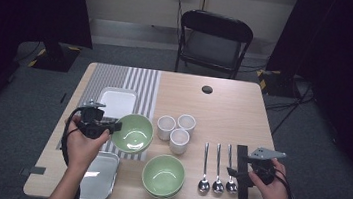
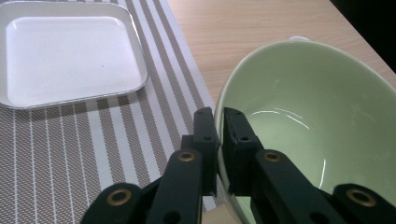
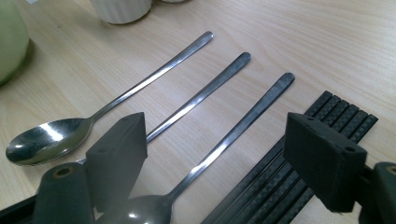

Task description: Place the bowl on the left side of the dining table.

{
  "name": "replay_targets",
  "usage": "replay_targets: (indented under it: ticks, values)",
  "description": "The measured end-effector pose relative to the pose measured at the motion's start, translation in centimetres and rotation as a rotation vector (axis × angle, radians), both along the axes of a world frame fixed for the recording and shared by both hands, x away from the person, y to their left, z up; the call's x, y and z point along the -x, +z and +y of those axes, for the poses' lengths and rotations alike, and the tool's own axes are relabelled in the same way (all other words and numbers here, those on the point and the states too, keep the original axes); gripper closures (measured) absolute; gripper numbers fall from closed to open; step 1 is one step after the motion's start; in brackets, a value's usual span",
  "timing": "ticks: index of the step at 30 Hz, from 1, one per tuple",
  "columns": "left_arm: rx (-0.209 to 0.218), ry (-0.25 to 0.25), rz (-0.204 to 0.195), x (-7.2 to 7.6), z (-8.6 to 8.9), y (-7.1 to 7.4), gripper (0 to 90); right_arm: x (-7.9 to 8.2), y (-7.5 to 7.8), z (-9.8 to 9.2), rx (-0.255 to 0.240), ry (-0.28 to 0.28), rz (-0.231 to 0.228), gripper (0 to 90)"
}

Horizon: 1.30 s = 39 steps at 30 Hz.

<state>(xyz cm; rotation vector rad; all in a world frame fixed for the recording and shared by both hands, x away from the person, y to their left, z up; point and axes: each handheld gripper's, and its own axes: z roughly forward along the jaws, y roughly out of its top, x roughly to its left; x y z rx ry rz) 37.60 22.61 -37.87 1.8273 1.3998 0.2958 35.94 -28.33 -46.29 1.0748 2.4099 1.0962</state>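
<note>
My left gripper is shut on the near rim of a pale green bowl, one jaw inside and one outside the wall. The bowl sits at the edge of a striped placemat. At the right, my right gripper stands open just above three steel spoons lying side by side. The rightmost spoon runs between its jaws without touching the pads. Black chopsticks lie in a bundle just right of the spoons.
A white square dish rests on the placemat behind the bowl. Three white cups stand mid-table, stacked green bowls near the front edge, a metal tray at front left. A folding chair stands beyond the table.
</note>
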Motion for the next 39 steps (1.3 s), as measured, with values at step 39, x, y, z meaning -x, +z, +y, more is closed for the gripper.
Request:
replay_targets:
  ticks: [39]
  values:
    - [-0.009,0.100,0.014,-3.2,2.0,-0.7,85.0,0.0,0.0,-0.4,-0.003,-0.010,0.001,21.1]
